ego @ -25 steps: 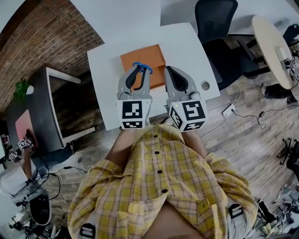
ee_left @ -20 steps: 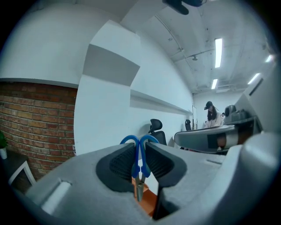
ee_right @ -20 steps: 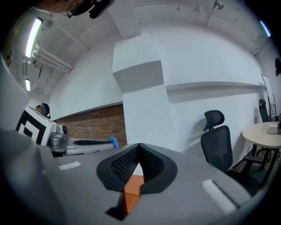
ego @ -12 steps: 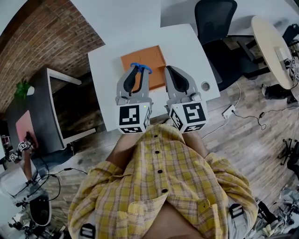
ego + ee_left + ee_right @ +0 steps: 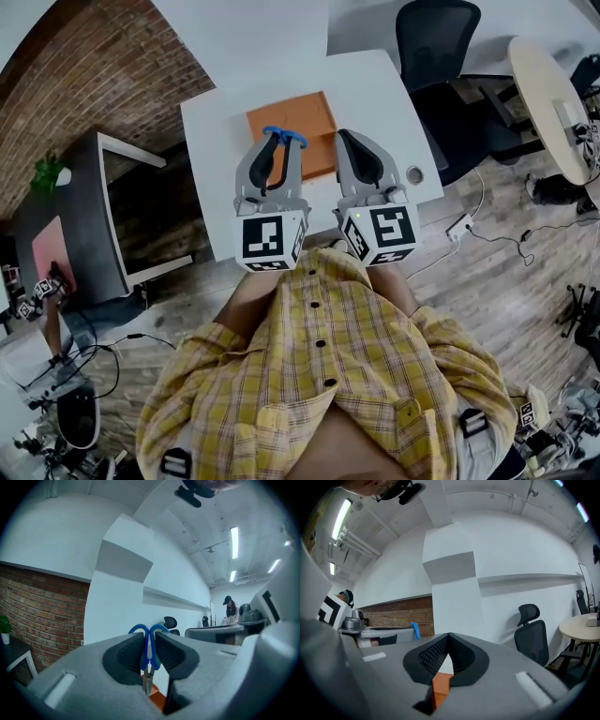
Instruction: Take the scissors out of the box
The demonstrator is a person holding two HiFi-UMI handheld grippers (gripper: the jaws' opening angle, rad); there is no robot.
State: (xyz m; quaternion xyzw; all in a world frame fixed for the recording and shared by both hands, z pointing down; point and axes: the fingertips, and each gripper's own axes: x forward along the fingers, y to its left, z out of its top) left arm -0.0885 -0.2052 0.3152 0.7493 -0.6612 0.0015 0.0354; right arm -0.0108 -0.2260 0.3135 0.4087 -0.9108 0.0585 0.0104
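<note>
Left gripper (image 5: 282, 143) fingers clamped on blue-handled scissors (image 5: 149, 641), blades hanging down, over the orange box (image 5: 305, 117) at mid-counter (image 5: 375, 84), right gripper (image 5: 347, 141) alongside, fingers pressed together on nothing.

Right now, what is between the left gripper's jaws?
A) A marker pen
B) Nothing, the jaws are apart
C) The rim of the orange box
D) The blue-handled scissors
D: in the left gripper view, the left gripper has its jaws closed on the blue handles of the scissors, with the blades hanging down above the orange box.
</note>
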